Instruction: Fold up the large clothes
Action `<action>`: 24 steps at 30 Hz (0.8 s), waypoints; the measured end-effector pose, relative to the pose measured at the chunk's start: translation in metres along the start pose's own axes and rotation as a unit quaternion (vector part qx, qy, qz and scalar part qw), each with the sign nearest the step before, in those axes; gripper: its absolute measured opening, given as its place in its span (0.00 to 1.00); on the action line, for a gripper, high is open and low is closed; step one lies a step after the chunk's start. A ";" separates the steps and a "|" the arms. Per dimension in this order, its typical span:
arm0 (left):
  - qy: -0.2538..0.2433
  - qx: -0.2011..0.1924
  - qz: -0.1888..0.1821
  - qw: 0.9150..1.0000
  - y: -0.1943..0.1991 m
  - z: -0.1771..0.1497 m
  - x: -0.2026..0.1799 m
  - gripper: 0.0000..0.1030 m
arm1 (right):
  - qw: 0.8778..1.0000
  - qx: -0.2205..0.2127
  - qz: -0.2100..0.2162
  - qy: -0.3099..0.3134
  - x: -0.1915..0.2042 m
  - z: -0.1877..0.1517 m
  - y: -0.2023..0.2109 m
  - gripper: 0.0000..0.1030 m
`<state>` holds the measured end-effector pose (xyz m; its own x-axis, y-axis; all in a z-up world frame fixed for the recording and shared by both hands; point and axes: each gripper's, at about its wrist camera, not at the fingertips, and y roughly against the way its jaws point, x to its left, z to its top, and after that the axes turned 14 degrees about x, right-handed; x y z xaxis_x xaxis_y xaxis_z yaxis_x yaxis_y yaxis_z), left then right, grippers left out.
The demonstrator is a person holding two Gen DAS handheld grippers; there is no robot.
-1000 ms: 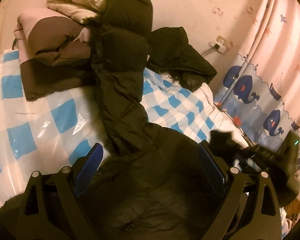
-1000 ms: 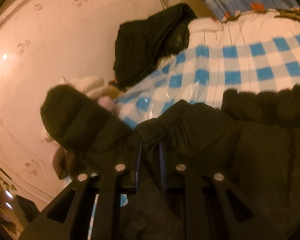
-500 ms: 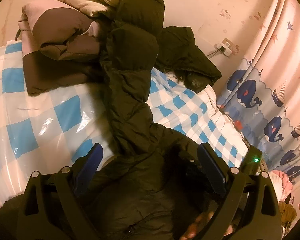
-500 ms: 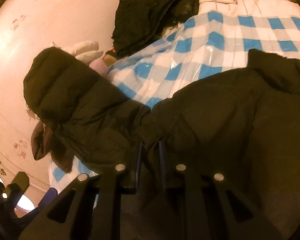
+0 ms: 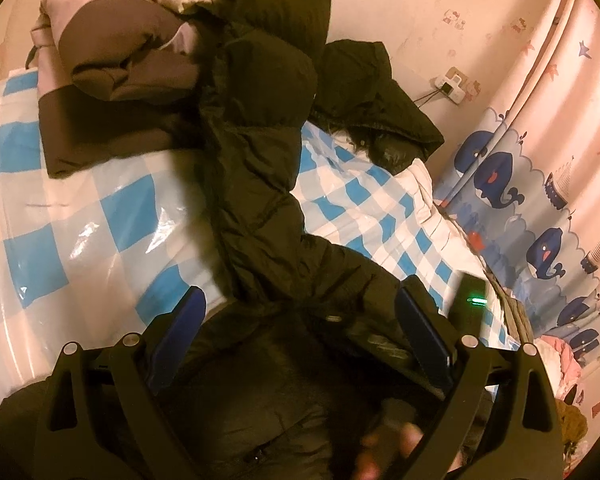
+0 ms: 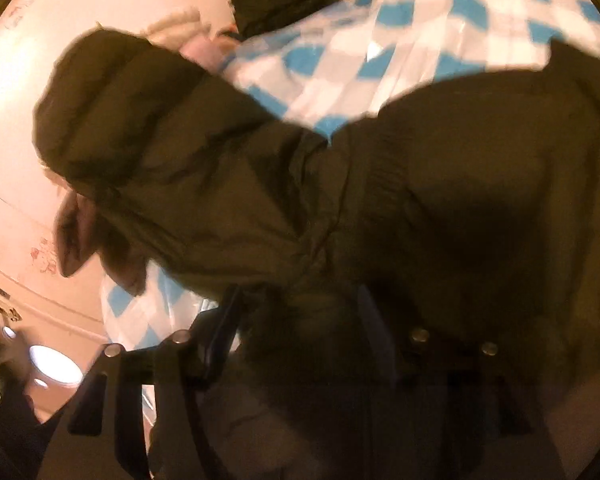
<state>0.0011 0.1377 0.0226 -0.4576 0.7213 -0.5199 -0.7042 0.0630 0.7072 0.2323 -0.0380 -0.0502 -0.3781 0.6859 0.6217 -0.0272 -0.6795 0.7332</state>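
A black puffer jacket (image 5: pixel 260 208) lies on the blue-checked bed (image 5: pixel 100 216), one sleeve running up onto the clothes pile. My left gripper (image 5: pixel 302 316) hovers open over the jacket's body, its blue pads (image 5: pixel 188 312) wide apart and gripping nothing. In the blurred right wrist view my right gripper (image 6: pixel 300 320) sits low on the jacket (image 6: pixel 440 184) with its jaws opening. A bunch of black fabric lies between them, no longer pinched. A green light (image 5: pixel 474 301) on the right gripper's housing shows beside the left gripper's right finger.
Folded brown-and-pink and cream coats (image 5: pixel 116 52) are stacked at the head of the bed. Another black hooded jacket (image 5: pixel 376 108) lies by the wall. A whale-print curtain (image 5: pixel 540 200) hangs on the right. A hand (image 5: pixel 388 452) shows at the bottom.
The right gripper came down onto the jacket's body with the fabric pinched, then its jaws parted. The left gripper stayed where it was, open.
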 end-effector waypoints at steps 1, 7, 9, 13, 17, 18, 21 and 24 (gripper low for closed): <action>0.002 0.002 -0.001 1.000 -0.001 0.001 0.001 0.89 | 1.000 -0.025 0.003 0.002 0.001 -0.009 0.020 0.62; -0.065 0.013 -0.035 0.997 -0.004 0.010 -0.020 0.89 | 0.969 -0.213 -0.083 -0.094 -0.055 -0.098 0.173 0.78; -0.146 0.023 -0.059 0.987 -0.015 0.018 -0.056 0.92 | 0.953 -0.232 -0.124 -0.148 -0.087 -0.124 0.207 0.78; -0.283 0.045 -0.052 0.957 -0.063 0.011 -0.110 0.92 | 0.924 -0.239 -0.185 -0.233 -0.147 -0.163 0.241 0.78; -0.326 0.123 0.039 0.937 -0.136 -0.006 -0.114 0.92 | 0.923 -0.173 -0.208 -0.275 -0.203 -0.176 0.211 0.78; -0.319 0.164 0.067 0.931 -0.158 -0.011 -0.107 0.92 | 0.923 -0.163 -0.210 -0.277 -0.212 -0.179 0.202 0.78; -0.296 0.232 0.070 0.924 -0.196 -0.018 -0.083 0.93 | 0.925 -0.170 -0.211 -0.267 -0.218 -0.182 0.187 0.86; -0.290 0.196 0.088 0.933 -0.171 -0.015 -0.086 0.93 | 0.926 -0.149 -0.239 -0.251 -0.212 -0.174 0.180 0.92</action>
<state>0.1520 0.0546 -0.0609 -0.0976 0.9888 -0.1127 -0.3418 0.0730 0.9369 0.1462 -0.3510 -0.0983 0.2193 0.9103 0.3510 -0.3626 -0.2579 0.8955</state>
